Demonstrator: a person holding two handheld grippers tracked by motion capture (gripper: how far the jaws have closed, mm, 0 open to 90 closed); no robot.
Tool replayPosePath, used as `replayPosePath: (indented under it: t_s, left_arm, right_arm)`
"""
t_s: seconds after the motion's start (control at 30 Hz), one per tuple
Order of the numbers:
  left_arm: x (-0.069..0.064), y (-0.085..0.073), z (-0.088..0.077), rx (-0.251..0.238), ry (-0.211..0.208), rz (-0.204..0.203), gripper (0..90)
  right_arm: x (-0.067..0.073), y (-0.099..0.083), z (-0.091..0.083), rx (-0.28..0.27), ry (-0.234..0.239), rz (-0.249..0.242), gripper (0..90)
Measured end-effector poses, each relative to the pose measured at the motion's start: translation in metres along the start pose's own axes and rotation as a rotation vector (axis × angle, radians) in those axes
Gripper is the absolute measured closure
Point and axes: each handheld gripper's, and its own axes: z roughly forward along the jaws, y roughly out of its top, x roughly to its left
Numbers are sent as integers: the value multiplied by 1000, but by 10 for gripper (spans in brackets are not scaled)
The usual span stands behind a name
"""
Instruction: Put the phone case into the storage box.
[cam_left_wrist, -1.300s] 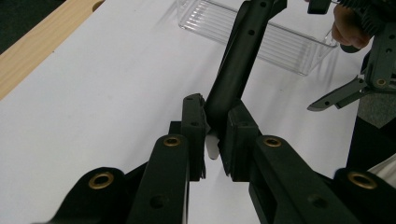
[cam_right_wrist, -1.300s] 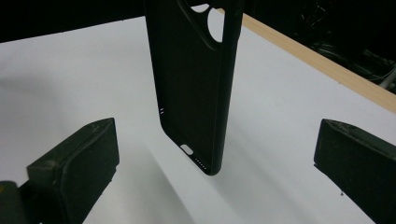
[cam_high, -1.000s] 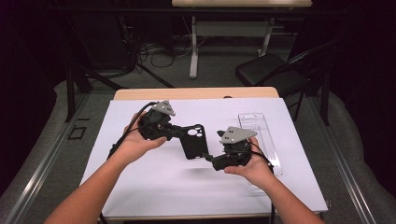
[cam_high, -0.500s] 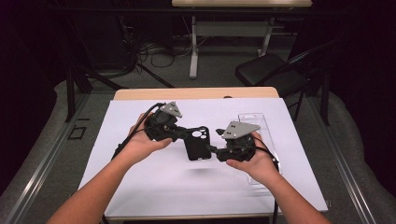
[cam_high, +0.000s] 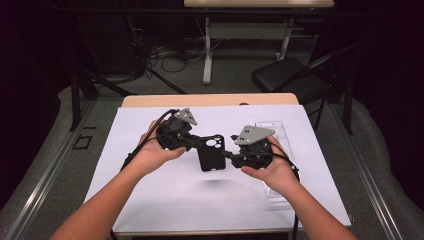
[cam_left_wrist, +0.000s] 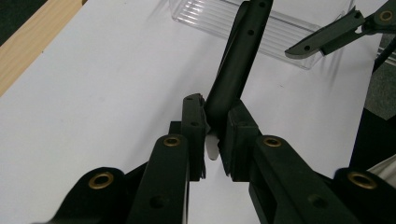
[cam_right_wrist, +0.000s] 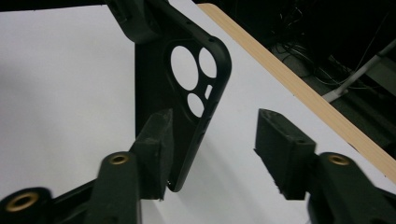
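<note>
the black moulded plastic phone case (cam_high: 212, 152) with round camera cut-outs is held in the air above the white sheet-covered table (cam_high: 150, 200), between the two hands. in the high view its long axis runs from the far side toward the person, with the camera cut-outs at the far end and the plain end nearer the person. in the left gripper view the case is seen edge-on, rising away from the jaws toward the clear ribbed plastic tray (cam_left_wrist: 280, 28) that lies on the table beyond it.

the left gripper (cam_left_wrist: 215, 135) is clenched on one long edge of the case; both pads press against the thin wall.

the right gripper (cam_right_wrist: 212, 149) reaches the case from the opposite side. its jaws have just been closing, and the near edge of the case sits between them. one pad (cam_right_wrist: 156, 144) lies against the case; the other pad (cam_right_wrist: 280, 149) stands clear of it with a visible gap, so this grip is not yet made
</note>
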Motion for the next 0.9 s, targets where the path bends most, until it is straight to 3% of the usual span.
replayPosePath:
  t_s: [0.23,0.37,0.9]
  left_arm:
    - [1,2,2,24,14,-10,810]
    - [1,3,4,27,15,-14,810]
    - [-5,8,11,49,38,-13,810]
  right_arm:
    - [-2,4,-2,-11,3,-1,528]
    - [-3,5,-2,-12,1,29,528]
    - [-2,14,4,44,-48,12,653]
